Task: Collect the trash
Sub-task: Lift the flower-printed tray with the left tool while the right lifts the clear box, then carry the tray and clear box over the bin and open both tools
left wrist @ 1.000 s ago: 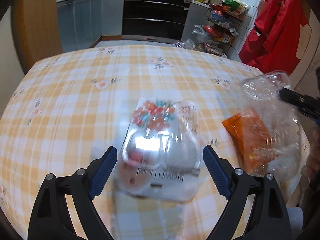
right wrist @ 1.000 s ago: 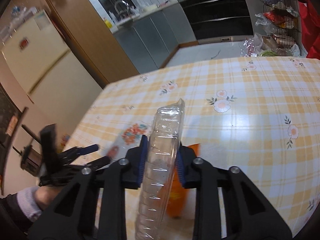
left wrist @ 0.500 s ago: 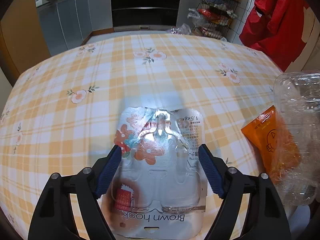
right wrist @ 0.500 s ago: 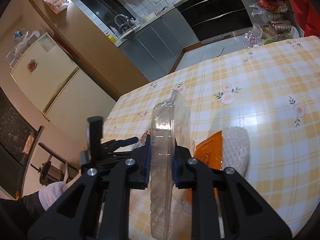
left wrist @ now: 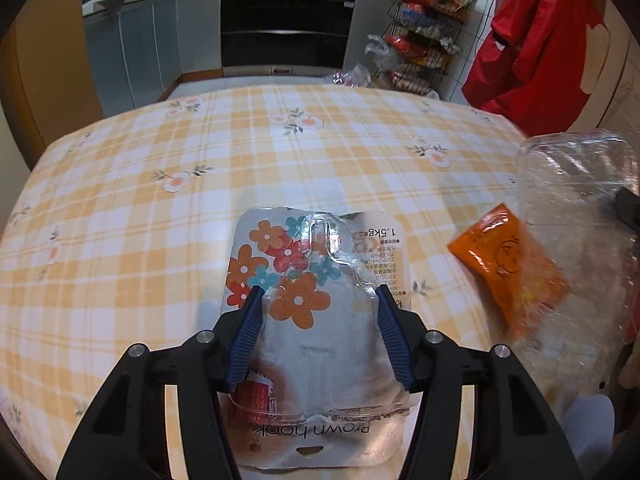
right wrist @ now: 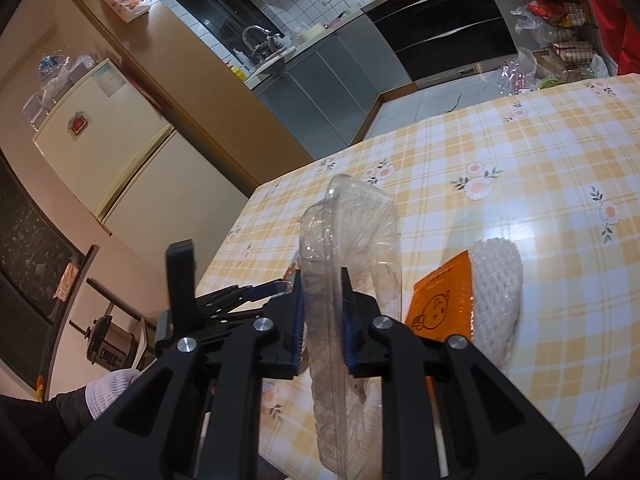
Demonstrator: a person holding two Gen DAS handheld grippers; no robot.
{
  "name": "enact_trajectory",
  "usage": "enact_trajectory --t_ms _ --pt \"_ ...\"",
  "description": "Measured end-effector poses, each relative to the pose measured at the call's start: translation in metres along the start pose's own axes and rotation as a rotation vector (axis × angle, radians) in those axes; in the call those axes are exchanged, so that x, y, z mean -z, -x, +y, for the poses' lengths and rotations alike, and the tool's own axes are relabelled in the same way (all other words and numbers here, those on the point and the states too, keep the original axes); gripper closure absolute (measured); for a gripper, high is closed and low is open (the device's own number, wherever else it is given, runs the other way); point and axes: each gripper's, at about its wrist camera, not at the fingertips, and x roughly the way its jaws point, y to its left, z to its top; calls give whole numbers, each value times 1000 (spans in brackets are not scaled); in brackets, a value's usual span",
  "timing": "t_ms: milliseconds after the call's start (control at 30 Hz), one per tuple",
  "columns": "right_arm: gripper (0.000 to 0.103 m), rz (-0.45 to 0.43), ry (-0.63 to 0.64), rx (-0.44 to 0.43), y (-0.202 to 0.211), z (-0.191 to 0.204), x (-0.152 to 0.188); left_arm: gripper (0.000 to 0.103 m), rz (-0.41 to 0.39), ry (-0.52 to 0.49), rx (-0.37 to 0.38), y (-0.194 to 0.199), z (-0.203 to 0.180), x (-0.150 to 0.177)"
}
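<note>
The hook blister pack [left wrist: 316, 320] lies lower centre, long axis along the left gripper [left wrist: 318, 300], whose jaws straddle it, apart; the right gripper [right wrist: 322, 312] clamps a clear plastic tray [right wrist: 348, 240].

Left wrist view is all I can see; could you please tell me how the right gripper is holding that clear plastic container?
Observer: The right gripper is shut on the clear plastic container, pinching it so it stands on edge.
Operator: Thank you. Is anything lying beyond the orange packet that I might miss?
Observer: Yes, a white foam net sleeve lies right against the orange packet, on the side away from the container.
Operator: Is the sleeve on the table?
Observer: Yes, it lies on the checked tablecloth.
</note>
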Motion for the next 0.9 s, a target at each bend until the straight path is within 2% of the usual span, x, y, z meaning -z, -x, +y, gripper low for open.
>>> enact_trajectory --t_ms 233,433,700,900 --pt "85 -26 17 -28 20 30 8 48 -84 -31 -12 65 -9 13" --pt "85 -63 39 11 43 47 12 48 -145 -48 -11 112 -22 20" --pt "85 -156 106 47 103 76 15 48 -195 -84 30 163 -54 35" --pt "85 -198 128 68 151 92 38 48 -216 -102 84 197 -86 59"
